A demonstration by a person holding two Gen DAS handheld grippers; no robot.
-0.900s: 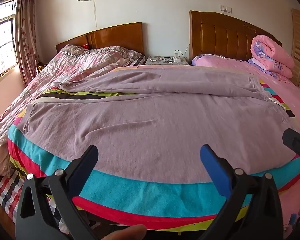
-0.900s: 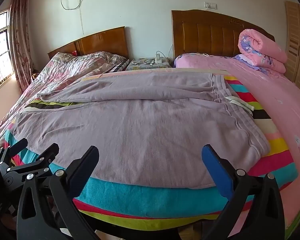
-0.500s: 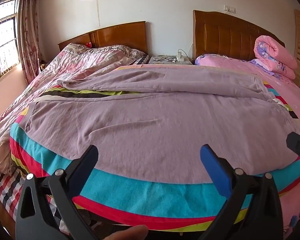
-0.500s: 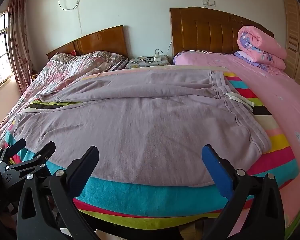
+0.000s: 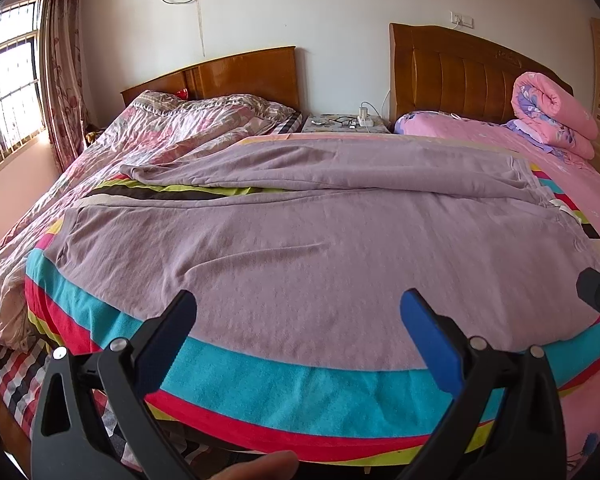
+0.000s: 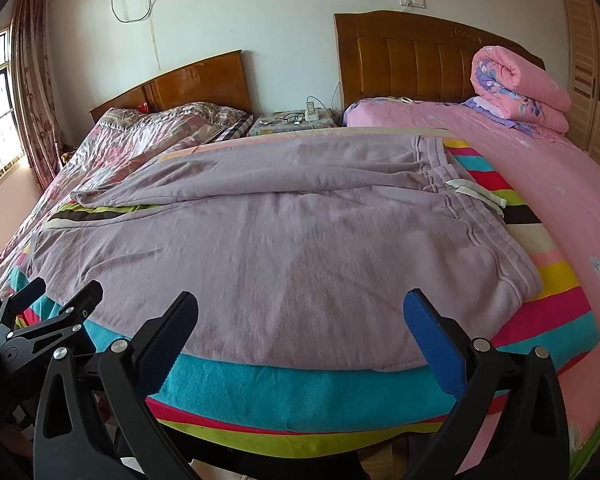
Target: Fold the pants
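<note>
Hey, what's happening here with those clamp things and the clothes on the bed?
A person is holding a two-finger claw in each hand, about to fold a pair of mauve pants spread flat on a striped blanket. The waistband and its white drawstring lie to the right, the legs run left. The left claw and the right claw are both wide open, just short of the pants' near edge. Nothing is gripped and no fold has been made.
</note>
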